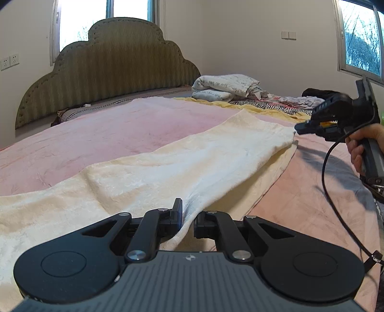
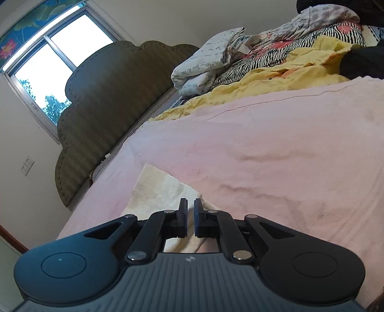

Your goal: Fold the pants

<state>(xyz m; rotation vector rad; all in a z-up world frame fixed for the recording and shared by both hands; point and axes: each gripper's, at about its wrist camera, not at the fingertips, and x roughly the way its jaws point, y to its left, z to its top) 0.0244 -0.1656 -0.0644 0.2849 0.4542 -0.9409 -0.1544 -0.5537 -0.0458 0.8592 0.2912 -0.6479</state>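
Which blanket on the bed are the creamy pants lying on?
The pink blanket. The cream pants lie spread flat on it; the yellow blanket and the zebra-striped one are heaped farther back.

Soft daylight from blown-out windows (image 1: 129, 9); fisheye edges bend, corners darken.

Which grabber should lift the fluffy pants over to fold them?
Probably the right gripper: it pinches the far end of the cream pants, free to carry across. The left gripper clamps the near end, better as an anchor.
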